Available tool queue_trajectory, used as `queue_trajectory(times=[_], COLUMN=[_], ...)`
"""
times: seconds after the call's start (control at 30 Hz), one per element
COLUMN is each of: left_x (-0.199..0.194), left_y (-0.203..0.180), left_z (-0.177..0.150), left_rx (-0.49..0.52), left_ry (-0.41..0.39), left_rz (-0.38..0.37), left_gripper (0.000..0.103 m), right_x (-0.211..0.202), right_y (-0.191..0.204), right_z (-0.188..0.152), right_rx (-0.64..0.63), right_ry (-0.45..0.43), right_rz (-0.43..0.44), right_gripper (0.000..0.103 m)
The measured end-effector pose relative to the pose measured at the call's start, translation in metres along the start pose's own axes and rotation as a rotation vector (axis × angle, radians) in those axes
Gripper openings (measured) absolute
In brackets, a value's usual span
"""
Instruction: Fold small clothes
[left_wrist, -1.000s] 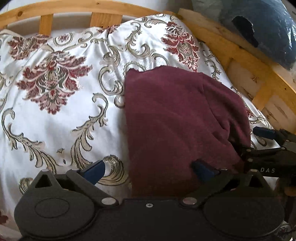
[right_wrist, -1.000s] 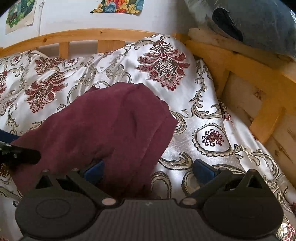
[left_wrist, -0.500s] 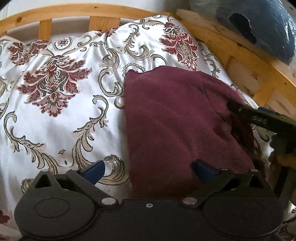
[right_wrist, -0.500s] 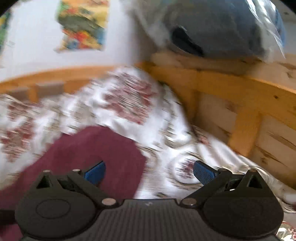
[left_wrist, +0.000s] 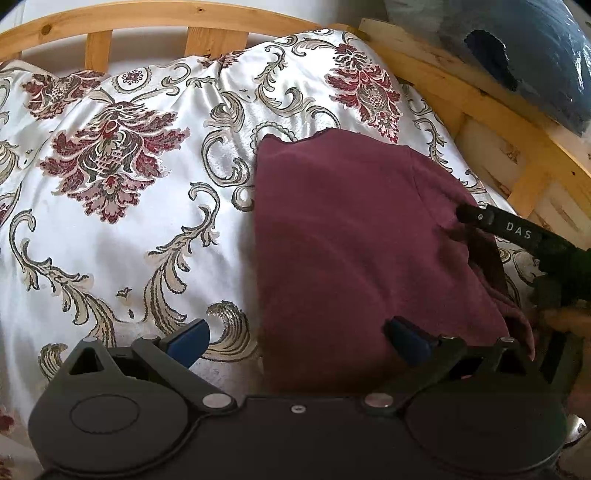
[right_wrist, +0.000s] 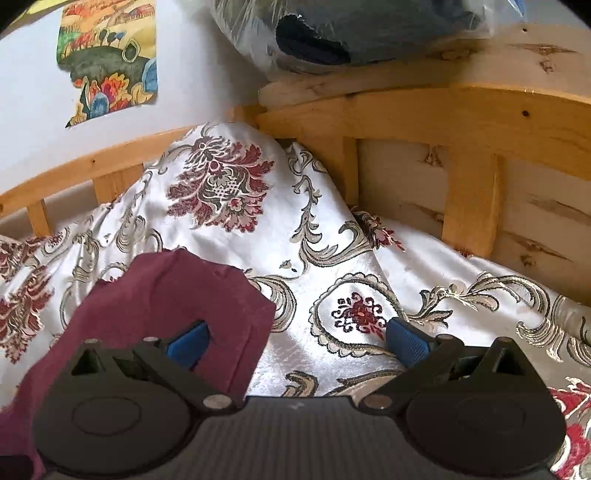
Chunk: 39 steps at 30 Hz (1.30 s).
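Maroon garment (left_wrist: 354, 236) on floral bedspread (left_wrist: 122, 236), left gripper (left_wrist: 295, 338) spread apart, right gripper (right_wrist: 297, 341) likewise, marked "DAS"

Left claw (left_wrist: 297, 339): matte black plastic body w/ two round disc housings, triangular cutouts, silver pivot screws, one small centre screw; fingers (left_wrist: 186, 341) w/ blue pads. Right claw (right_wrist: 297, 341): same build, ribbed grey centre plate, blue textured pads. Seen from left cam, right unit's black arm bears white "DAS" lettering.
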<state>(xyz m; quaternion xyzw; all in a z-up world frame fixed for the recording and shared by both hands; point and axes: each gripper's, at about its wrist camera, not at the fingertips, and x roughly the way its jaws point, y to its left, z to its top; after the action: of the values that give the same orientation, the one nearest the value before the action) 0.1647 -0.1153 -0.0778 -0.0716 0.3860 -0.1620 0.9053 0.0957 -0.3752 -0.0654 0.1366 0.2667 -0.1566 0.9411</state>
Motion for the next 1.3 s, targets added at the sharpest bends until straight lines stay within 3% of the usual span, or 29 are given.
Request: queue_trajectory(times=[0.17,0.27,0.47,0.6,0.67,0.97,1.1,1.2,1.3], left_x=[0.001,0.002,0.002,0.001,0.001,0.001,0.002,0.004,0.004], left_y=[0.001,0.003,0.003,0.003,0.004,0.004,0.005,0.007,0.009], left_z=[0.0,0.0,-0.001,-0.003,-0.003,-0.003,0.0,0.0,0.0], left_rx=[-0.019,-0.024,-0.023,-0.026,-0.033,-0.045,-0.023,-0.026,-0.04], left_ry=[0.01,0.014,0.003,-0.006,-0.005,0.004,0.013,0.018,0.026], left_rz=[-0.004,-0.013,-0.011,-0.012,-0.015,-0.012,-0.022,-0.035,-0.039], left_gripper=[0.102,0.102,0.102,0.102,0.102,0.102,0.102,0.102,0.103], right_x=[-0.01,-0.015,-0.004,0.005,0.007,0.015,0.019,0.017,0.009], right_y=[0.013,0.016,0.016,-0.004,-0.01,-0.003,0.0,0.004,0.011], right_z=[0.002,0.005,0.0,0.001,0.003,0.011,0.015,0.013,0.016], right_rx=[-0.058,-0.06,-0.017,0.192,0.237,0.19,0.153,0.145,0.104], right_ry=[-0.1,-0.132,-0.074,-0.02,-0.022,-0.045,-0.029,-0.016,-0.053], right_rz=[-0.008,0.04,0.068,0.218,0.244,0.256,0.265,0.284,0.265], right_gripper=[0.103,0.103,0.103,0.103,0.103,0.1,0.067,0.022,0.013])
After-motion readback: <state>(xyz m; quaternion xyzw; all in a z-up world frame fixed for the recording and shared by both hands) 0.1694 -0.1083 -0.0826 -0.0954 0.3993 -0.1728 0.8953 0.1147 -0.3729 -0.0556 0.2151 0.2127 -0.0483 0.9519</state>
